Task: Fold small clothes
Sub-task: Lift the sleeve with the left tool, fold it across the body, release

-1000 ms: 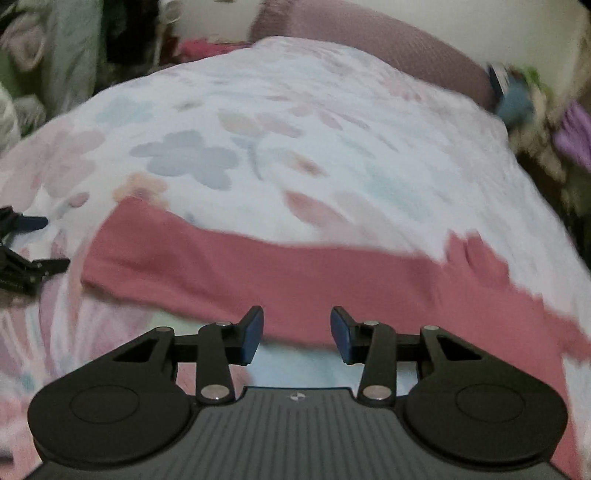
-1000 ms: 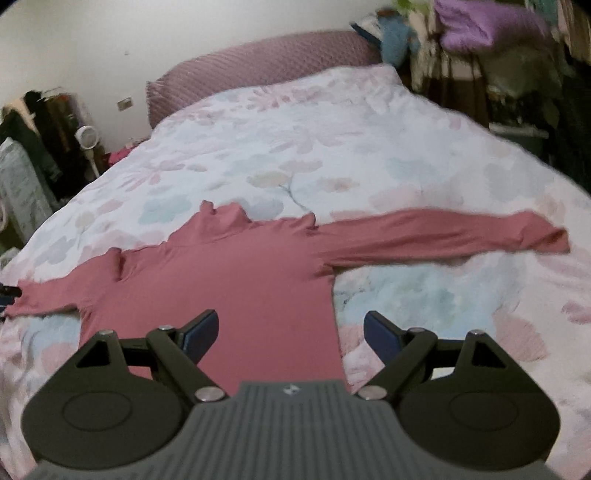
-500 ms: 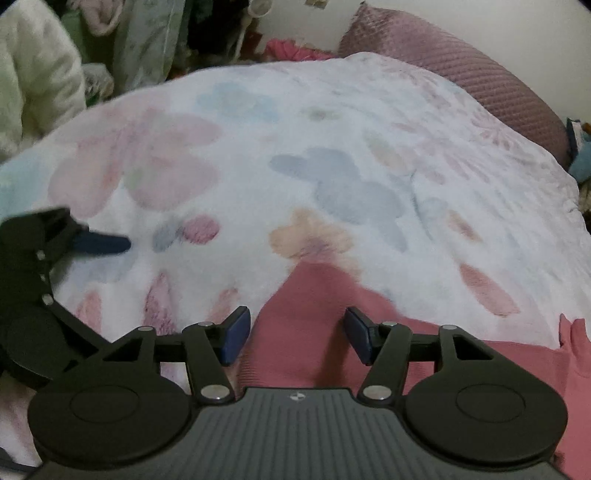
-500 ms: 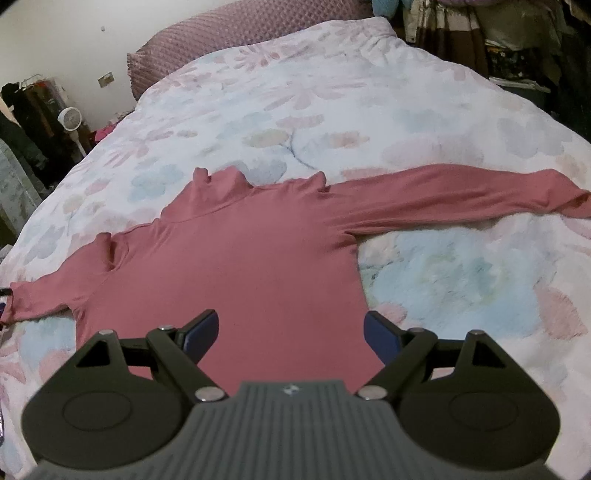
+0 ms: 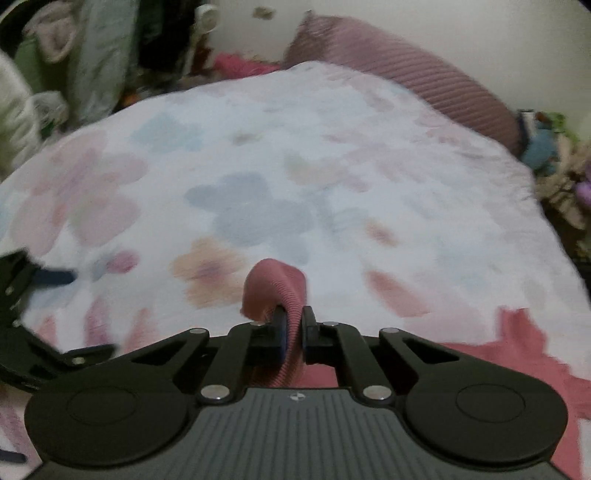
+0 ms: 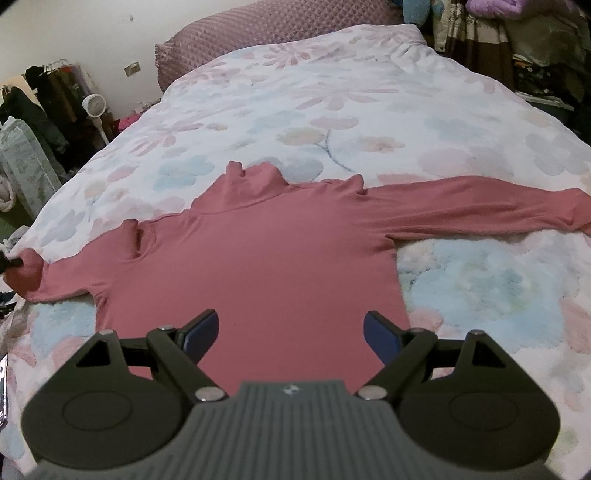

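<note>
Left gripper (image 5: 293, 330) clamped on the cuff (image 5: 275, 286) of the pink top (image 6: 258, 258), sleeve end bunched above its fingers. Top spread flat on the floral bed (image 6: 369, 92), right sleeve stretched out sideways. Right gripper (image 6: 291, 332) wide apart, empty, over the hem. Pillow (image 6: 266, 29) beyond.

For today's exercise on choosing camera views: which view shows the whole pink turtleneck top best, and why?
The right wrist view: the pink turtleneck top lies spread on the floral duvet, collar, body and both sleeves visible beyond the open right tongs. The left wrist view shows only a sleeve end pinched in the left tongs, plus blurred fabric at lower right.
</note>
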`<state>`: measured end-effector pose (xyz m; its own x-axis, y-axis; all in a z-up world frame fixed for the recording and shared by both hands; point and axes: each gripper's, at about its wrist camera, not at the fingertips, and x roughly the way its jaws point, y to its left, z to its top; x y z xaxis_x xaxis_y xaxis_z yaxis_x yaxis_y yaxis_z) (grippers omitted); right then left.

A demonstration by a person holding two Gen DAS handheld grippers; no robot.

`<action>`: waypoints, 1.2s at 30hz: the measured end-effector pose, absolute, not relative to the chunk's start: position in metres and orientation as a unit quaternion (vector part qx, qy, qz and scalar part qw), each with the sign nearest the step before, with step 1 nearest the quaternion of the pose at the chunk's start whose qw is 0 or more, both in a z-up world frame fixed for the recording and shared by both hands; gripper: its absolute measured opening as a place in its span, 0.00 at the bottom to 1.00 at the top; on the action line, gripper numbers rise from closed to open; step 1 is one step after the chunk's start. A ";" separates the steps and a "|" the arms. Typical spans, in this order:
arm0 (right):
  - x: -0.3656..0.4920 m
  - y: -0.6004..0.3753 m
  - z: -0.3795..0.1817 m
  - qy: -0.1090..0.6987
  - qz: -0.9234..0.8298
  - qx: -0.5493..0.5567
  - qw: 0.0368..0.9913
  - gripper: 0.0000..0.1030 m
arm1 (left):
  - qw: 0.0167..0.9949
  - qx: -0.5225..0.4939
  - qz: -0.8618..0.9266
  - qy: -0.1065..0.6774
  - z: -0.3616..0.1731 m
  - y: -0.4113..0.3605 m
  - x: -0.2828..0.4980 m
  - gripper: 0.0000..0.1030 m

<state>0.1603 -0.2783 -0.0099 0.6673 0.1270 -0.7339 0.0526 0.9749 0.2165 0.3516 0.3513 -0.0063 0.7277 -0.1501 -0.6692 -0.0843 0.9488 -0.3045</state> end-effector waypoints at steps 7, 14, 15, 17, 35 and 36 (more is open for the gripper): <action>0.171 -0.296 -0.008 0.413 0.000 0.100 0.905 0.80 | 0.921 -0.154 -0.091 0.345 0.095 0.245 0.354 0.06; 0.178 -0.324 0.000 0.398 0.013 0.090 0.913 0.80 | 0.921 -0.147 -0.170 0.319 0.159 0.133 0.366 0.06; 0.177 -0.328 0.000 0.397 0.013 0.091 0.913 0.80 | 0.919 -0.143 -0.179 0.320 0.160 0.118 0.369 0.06; 0.176 -0.336 -0.001 0.394 0.017 0.097 0.914 0.80 | 0.913 -0.139 -0.195 0.331 0.154 0.087 0.379 0.06; 0.212 -0.391 -0.041 0.419 -0.004 0.125 0.899 0.61 | 0.812 -0.148 -0.281 0.490 -0.031 -0.081 0.419 0.12; 0.216 -0.391 -0.042 0.420 -0.005 0.123 0.899 0.59 | 0.806 -0.154 -0.286 0.495 -0.036 -0.084 0.418 0.15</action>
<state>0.2158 -0.3910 -0.0420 0.6471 0.0945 -0.7565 0.1118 0.9698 0.2169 0.4184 -0.0840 -0.0361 0.3470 -0.6140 -0.7089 0.3086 0.7886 -0.5319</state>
